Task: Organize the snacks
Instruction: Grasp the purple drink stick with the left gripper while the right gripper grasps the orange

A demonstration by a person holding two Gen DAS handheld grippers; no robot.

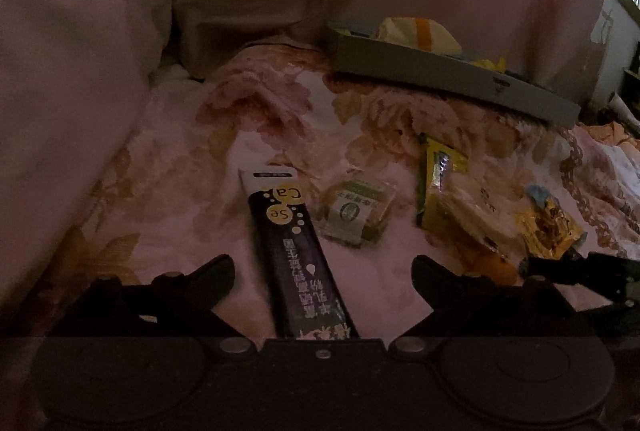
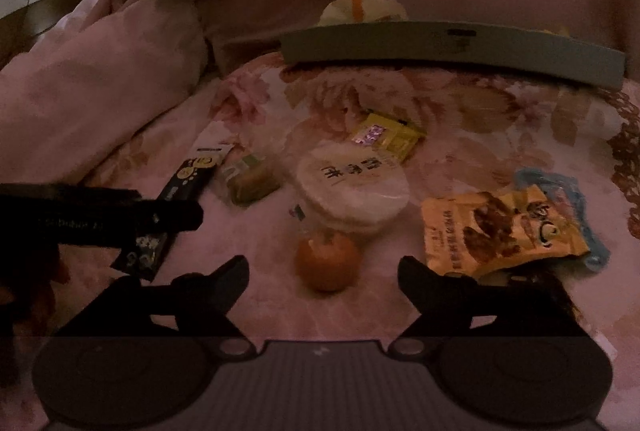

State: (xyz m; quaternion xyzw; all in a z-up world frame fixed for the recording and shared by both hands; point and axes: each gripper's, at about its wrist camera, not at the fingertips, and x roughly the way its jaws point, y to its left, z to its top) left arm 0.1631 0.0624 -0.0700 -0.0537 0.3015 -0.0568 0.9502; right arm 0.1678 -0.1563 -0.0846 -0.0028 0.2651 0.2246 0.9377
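Clearly both pairs of fingers stand wide apart and hold nothing. Between the fingers of the left gripper [image 1: 323, 273] lies the long dark purple stick sachet with yellow dots [image 1: 294, 255], flat on the flowered bedspread [image 1: 180, 191], its near end running under the gripper. It looks light, thin and a little floppy with a slick foil skin, so I would pinch it across its narrow width near the middle. Between the fingers of the right gripper [image 2: 323, 273] sits the small round orange fruit [image 2: 326, 261], free on the cloth; it looks firm but ready to roll, best clasped across its widest part. Just beyond it is the round clear-wrapped rice cracker pack [image 2: 354, 189], likely brittle. Right of those fingers lies the crinkly orange-yellow snack pouch [image 2: 504, 227], soft and light. Farther off are a small green-labelled wrapped cake [image 2: 250, 179] and a yellow sachet [image 2: 390, 135]. Well beyond everything rests the shallow grey cardboard tray [image 2: 452, 49]; a white-and-orange wrapped pack [image 2: 362, 5] pokes above its wall, and something yellow shows at its right end.
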